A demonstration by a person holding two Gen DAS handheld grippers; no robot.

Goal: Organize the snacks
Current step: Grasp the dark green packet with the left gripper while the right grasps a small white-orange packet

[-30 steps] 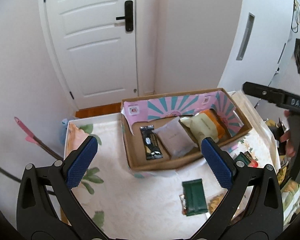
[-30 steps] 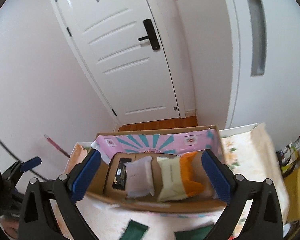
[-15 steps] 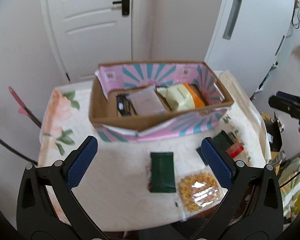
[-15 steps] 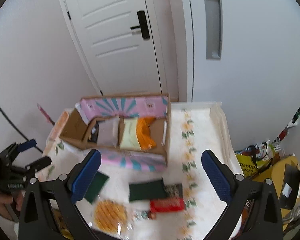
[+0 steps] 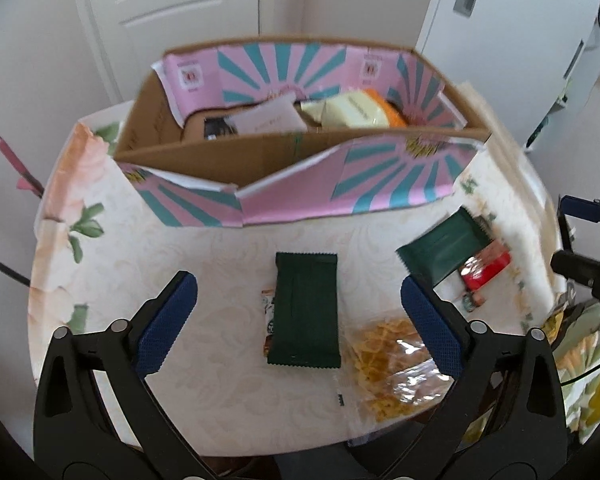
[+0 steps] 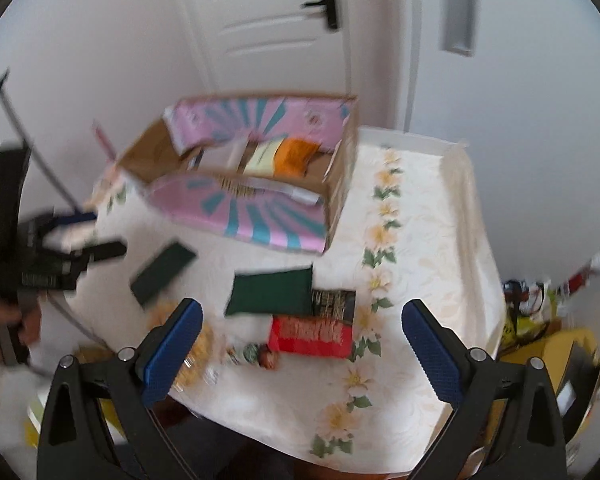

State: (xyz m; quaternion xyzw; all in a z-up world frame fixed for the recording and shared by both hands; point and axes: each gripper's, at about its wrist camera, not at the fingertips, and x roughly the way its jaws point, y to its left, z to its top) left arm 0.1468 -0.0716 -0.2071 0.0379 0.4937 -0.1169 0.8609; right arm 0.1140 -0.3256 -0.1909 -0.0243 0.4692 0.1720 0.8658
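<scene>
Table [image 5: 204, 392], floral cloth: near edge cut off by both gripper frames; right wrist view is motion-blurred, so small print on packets is unreadable. Cardboard box [image 5: 228, 160] w/ pink-teal flaps stands at table's far side, long axis left-right in left wrist view; its front wall hides most of the contents, only tops of a white pouch [image 5: 270, 118], a pale-yellow/orange bag [image 5: 352, 112] and a dark packet show. Left gripper [image 5: 298, 322] tilts steeply down over table, jaws spread wide, nothing between pads, held above the cloth. Right gripper [image 6: 300, 344] likewise pitched down, jaws wide but just been closing slightly, no pad contact w/ anything; red packet lies in the gap below. Person's hand [image 6: 4, 328] on left gripper's handle is blurred at frame edge. Loose snacks lie on cloth in front of box: green packet [image 5: 305, 312], long axis toward box, lies atop a smaller wrapper, mostly hidden. Second green packet [image 5: 444, 248], long axis diagonal, overlaps red packet [image 6: 310, 334] and black packet [image 6: 334, 302]. Clear bag of yellow snacks [image 5: 392, 364] sits beside first green packet, partly behind left gripper's right finger. Small round sweets [image 6: 256, 354] left of red packet: type unclear.
</scene>
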